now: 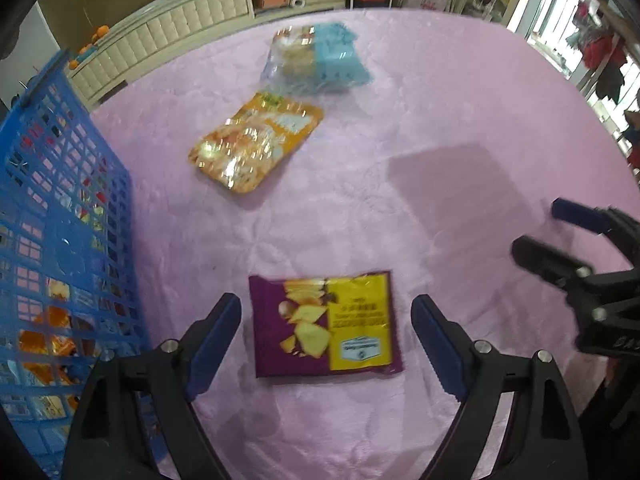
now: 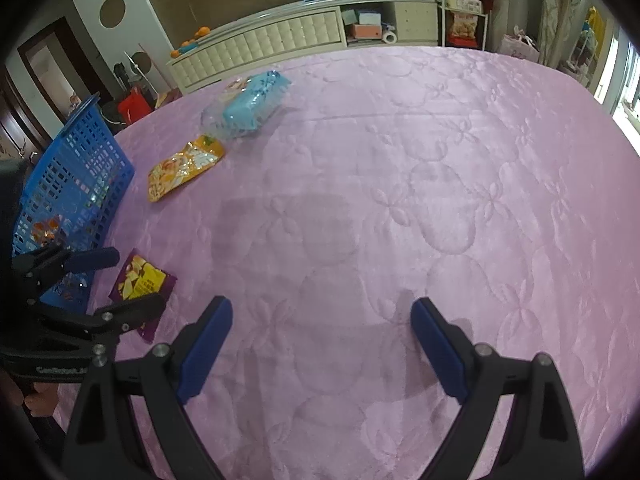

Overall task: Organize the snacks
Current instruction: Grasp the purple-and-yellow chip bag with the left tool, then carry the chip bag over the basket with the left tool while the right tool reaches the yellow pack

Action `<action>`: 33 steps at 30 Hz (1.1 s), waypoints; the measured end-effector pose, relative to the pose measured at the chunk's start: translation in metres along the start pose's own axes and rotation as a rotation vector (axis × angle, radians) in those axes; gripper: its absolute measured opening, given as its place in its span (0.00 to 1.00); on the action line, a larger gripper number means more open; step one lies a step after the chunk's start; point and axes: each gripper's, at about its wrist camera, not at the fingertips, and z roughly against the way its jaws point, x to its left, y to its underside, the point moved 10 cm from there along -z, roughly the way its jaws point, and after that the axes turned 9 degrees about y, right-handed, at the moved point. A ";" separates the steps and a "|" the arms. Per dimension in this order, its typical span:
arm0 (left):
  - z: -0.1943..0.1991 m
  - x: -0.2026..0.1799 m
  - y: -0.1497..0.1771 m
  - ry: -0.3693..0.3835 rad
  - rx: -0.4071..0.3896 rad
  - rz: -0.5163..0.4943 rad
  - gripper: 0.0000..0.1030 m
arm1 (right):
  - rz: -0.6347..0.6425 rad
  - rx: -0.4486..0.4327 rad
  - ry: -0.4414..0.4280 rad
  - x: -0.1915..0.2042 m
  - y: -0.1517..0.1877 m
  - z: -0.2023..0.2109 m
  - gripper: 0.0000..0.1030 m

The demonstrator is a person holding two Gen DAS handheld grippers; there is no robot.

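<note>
The left gripper (image 1: pixel 326 328) is hovering with its jaws spread wide on either side of the purple chip packet (image 1: pixel 325 324), which is lying flat on the pink quilted cover (image 1: pixel 440 128), the pads not touching it. The right gripper (image 2: pixel 322 340) is hanging over bare cover well to the side, its jaws likewise apart and holding nothing. The blue plastic basket (image 1: pixel 60 208), already containing some packets, is standing just beside the left gripper, while an orange snack pouch (image 1: pixel 256 146) and a clear pack with a blue label (image 1: pixel 316 60) are waiting farther back on the cover. Several risks are arising here: the packet is lying flat and thin, so closing pads are likely to be sliding over its glossy film or pinching the soft cover along with it; a grip taken across the full width is apt to be buckling the bag and crushing the chips; and a swing toward the basket is risking a knock against its rim.
</note>
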 end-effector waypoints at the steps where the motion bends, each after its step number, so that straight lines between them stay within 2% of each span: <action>1: -0.002 0.002 0.001 -0.003 0.006 0.001 0.84 | -0.001 0.000 -0.002 0.000 0.000 0.000 0.90; 5: -0.006 0.003 0.005 0.015 0.008 0.018 0.82 | -0.001 -0.001 -0.005 0.000 0.001 -0.001 0.90; 7: -0.006 0.002 0.005 0.022 0.001 0.014 0.74 | -0.001 0.002 -0.007 0.000 0.001 -0.001 0.90; 9: -0.003 -0.001 0.003 0.027 -0.005 0.003 0.57 | -0.005 0.003 -0.009 0.000 0.001 0.000 0.90; 10: -0.002 -0.003 0.004 0.027 -0.004 -0.001 0.55 | -0.005 0.004 -0.010 0.000 0.001 0.000 0.90; 17: 0.010 -0.016 0.001 0.040 -0.034 0.005 0.54 | 0.037 0.000 -0.008 0.006 -0.007 0.006 0.90; 24: 0.069 -0.017 -0.030 0.003 -0.176 0.005 0.54 | 0.074 -0.047 -0.002 0.007 -0.044 0.020 0.90; 29: 0.120 -0.012 -0.053 -0.015 -0.287 0.011 0.54 | 0.150 -0.078 -0.023 0.031 -0.074 0.030 0.90; 33: 0.153 0.006 -0.069 -0.045 -0.345 0.028 0.54 | 0.202 -0.071 -0.042 0.055 -0.088 0.021 0.90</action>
